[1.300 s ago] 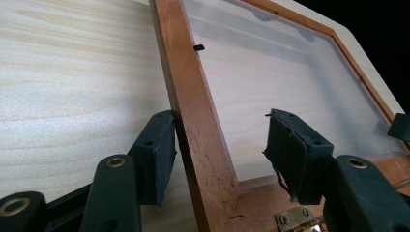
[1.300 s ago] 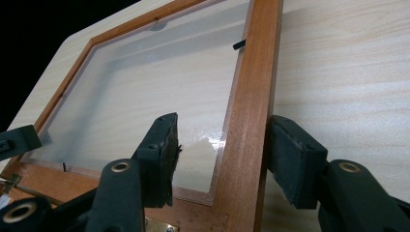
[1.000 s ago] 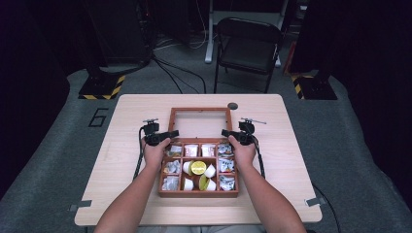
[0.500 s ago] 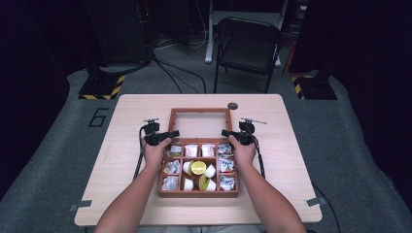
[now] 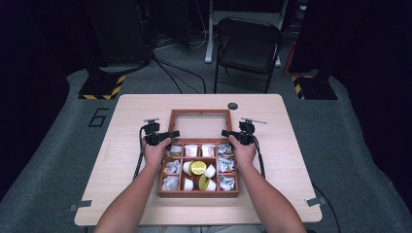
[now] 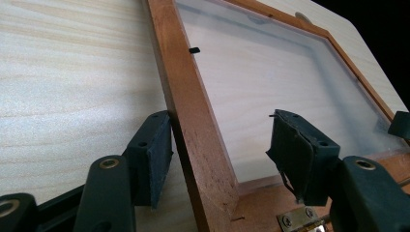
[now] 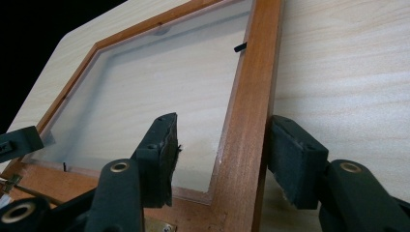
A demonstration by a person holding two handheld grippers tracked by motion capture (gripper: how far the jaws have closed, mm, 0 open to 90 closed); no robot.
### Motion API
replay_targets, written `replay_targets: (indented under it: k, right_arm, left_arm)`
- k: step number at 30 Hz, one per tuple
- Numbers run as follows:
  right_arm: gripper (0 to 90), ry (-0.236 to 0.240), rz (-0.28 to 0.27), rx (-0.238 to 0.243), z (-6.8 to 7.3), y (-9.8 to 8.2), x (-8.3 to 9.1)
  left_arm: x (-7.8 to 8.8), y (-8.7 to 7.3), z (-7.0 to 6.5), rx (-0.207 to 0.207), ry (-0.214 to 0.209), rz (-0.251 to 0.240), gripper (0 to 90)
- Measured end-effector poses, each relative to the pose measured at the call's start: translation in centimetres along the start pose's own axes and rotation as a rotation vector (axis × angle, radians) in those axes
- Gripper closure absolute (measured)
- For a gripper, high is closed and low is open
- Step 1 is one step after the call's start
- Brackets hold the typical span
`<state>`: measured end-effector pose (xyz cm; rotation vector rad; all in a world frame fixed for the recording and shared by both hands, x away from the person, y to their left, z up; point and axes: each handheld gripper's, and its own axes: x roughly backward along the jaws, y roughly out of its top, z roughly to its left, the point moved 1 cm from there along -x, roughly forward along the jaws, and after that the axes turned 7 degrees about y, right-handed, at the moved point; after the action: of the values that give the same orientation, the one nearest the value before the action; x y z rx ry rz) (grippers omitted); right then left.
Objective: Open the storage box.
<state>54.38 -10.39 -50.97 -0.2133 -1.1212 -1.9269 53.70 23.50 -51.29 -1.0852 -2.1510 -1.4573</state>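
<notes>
Hardly anything has shifted, though the left gripper (image 6: 220, 159) has just been opening, jaws slack astride the wooden, clear-paned lid (image 6: 191, 104); the right gripper (image 7: 220, 154) straddles it loosely too.

Packets (image 5: 226, 166) in box (image 5: 198, 193): too small to read. Lid (image 6: 193, 111) near corner cut off by bottom edge in both gripper views. Hinge (image 6: 300, 223) partly cut off. Forearms leave frame bottom.

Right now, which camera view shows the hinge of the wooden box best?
The left gripper view: the brass hinge with its screws sits close at the bottom edge, beside the lid frame. The right gripper view shows just a brass corner of a hinge. In the high view the hinges are too small to tell.
</notes>
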Motion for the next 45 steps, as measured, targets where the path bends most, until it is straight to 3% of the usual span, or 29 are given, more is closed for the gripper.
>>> replay_targets:
  k: [18,28,33,38,39,40,43,44,45]
  right_arm:
    - [45.0,0.004,0.014,-0.017,-0.2,0.0,-0.1]
    - [40.8,-0.029,0.007,0.015,0.2,0.1,0.4]
    - [40.6,-0.047,-0.014,0.063,0.3,0.3,1.3]
    - [40.6,-0.028,-0.023,0.190,2.2,0.3,3.2]
    - [40.6,-0.028,-0.023,0.190,2.2,0.3,3.2]
    - [40.5,-0.020,-0.016,0.233,3.0,0.1,3.7]
    - [40.2,0.004,0.004,0.275,4.2,-0.2,4.2]
    - [40.1,0.009,0.010,0.293,4.5,-0.3,4.3]
    - [40.1,0.009,0.010,0.293,4.5,-0.3,4.3]
  left_arm:
    - [-0.2,0.0,0.1,0.024,-0.006,0.017,39.6]
    - [0.6,0.2,0.0,0.029,-0.010,0.009,38.2]
    - [1.7,0.4,0.0,0.010,-0.017,-0.008,38.2]
    - [3.5,0.3,-0.5,-0.011,-0.041,-0.041,38.5]
    - [3.5,0.3,-0.5,-0.011,-0.041,-0.041,38.6]
    - [4.0,0.1,-0.6,-0.012,-0.040,-0.039,38.7]
    - [4.4,-0.2,-0.7,-0.002,-0.047,-0.034,38.8]
    - [4.8,-0.3,-0.8,-0.036,-0.038,-0.030,38.8]
    - [4.8,-0.3,-0.8,-0.036,-0.038,-0.030,38.8]
